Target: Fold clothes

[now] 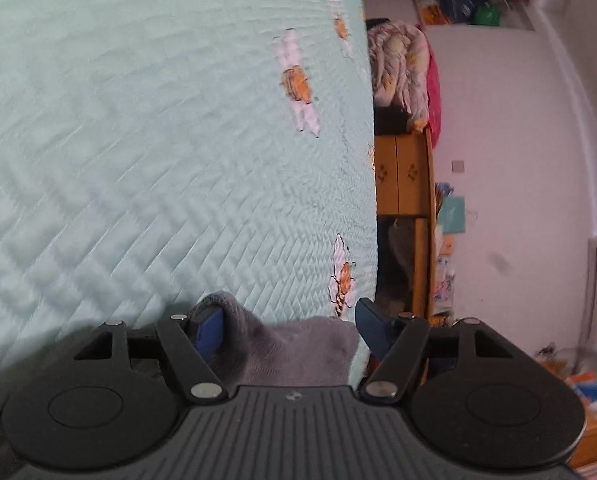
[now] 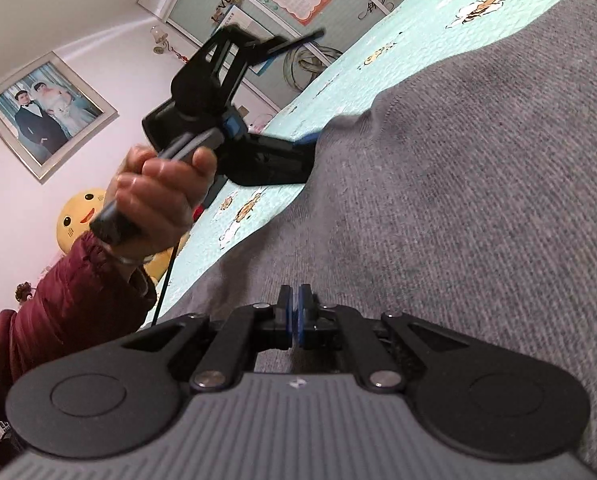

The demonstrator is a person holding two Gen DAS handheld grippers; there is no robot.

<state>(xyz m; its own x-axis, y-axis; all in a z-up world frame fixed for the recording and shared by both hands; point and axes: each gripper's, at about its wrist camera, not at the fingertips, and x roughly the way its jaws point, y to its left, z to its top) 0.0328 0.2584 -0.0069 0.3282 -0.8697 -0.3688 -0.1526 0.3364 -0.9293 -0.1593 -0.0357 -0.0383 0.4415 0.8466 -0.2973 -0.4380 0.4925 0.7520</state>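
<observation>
Garment: grey sweater (image 2: 478, 200), soft ribbed knit, spread flat over the bed, one edge bunched into a rounded hump.
Bed cover: mint quilt (image 1: 158, 140), stitched in a herringbone pattern, with embroidered orange bees.
Left tool (image 1: 288, 326): blue-padded black fingers spread wide, released; grey knit lies between them and humps over the left pad.
Right tool (image 2: 298, 316): blue pads clenched together just above the sweater; whether fabric is pinched, I cannot tell.
Hand (image 2: 158, 200): grips the left tool's handle; maroon puffy sleeve (image 2: 50, 312).
</observation>
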